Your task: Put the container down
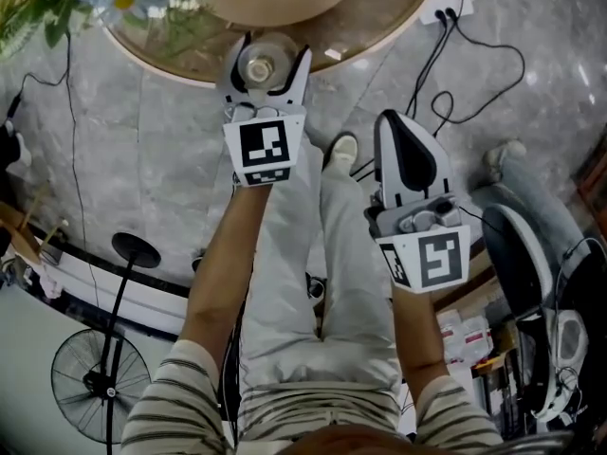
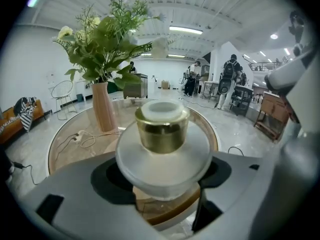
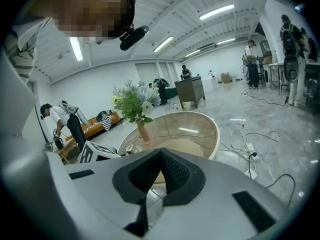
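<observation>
The container (image 2: 162, 154) is a clear rounded jar with a gold collar (image 2: 162, 131) and a white cap. My left gripper (image 2: 162, 179) is shut on its wide body, one jaw on each side. In the head view the container (image 1: 263, 64) hangs between the left gripper's (image 1: 268, 69) fingers at the near rim of the round glass-topped table (image 1: 379, 17). Whether it touches the table I cannot tell. My right gripper (image 1: 396, 126) is lower and to the right, over the floor, with its black pads (image 3: 172, 171) pressed together and nothing between them.
A tan vase (image 2: 103, 109) of green stems and pale flowers stands on the table (image 2: 65, 144), with a white cable beside it. A power strip (image 1: 446, 8) and cords lie on the floor at the right. A fan (image 1: 100, 382) stands at the lower left.
</observation>
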{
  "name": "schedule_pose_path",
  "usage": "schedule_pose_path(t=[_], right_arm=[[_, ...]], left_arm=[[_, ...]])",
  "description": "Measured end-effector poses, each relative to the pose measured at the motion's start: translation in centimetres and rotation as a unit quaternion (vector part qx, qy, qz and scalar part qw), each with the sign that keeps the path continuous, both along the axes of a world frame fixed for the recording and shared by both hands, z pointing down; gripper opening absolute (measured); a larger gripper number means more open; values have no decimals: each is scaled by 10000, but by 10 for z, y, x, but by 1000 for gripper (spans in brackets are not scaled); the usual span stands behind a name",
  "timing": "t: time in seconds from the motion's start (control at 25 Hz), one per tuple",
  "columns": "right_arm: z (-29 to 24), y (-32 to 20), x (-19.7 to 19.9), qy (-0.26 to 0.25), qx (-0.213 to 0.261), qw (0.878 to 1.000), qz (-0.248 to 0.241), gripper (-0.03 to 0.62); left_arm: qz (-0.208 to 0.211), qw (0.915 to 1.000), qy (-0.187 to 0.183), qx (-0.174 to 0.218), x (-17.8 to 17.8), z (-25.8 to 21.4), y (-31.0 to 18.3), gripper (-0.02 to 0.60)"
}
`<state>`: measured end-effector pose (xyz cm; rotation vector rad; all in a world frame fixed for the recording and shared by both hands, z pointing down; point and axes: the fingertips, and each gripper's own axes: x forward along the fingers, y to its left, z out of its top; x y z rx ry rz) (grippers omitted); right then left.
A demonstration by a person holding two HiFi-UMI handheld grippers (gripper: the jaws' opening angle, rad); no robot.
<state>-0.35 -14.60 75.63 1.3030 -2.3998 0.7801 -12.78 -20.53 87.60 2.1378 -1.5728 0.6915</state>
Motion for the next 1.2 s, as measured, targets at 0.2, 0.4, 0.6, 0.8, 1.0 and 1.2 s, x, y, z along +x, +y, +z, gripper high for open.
schedule_pose_path(t=[0.2,0.4,0.6,0.8,1.0,1.2], right_arm=[[3,7,1,-50,-78,10000,13,8],[-2,7,5,-4,-44,10000,27,9],[-3,6,6,52,-32,10000,23,9],[-4,5,0,66,-28,10000,-8,9],[-1,7,-5,270,-39,9996,-80,9],[-9,10,-8,255,11,9996,-94,9]], left_arm=[[-38,9999,-127,-50,-1,9,-2,330],[-34,9996,-238,-113,-2,15,-3,330],[-5,9993,-331,-155,-2,18,-5,330],[55,9987,-497,-126,-2,18,-4,331],[-93,9991,-406,-106,-4,18,-6,354],[-105,9993,-304,-179,-2,13,-3,383]])
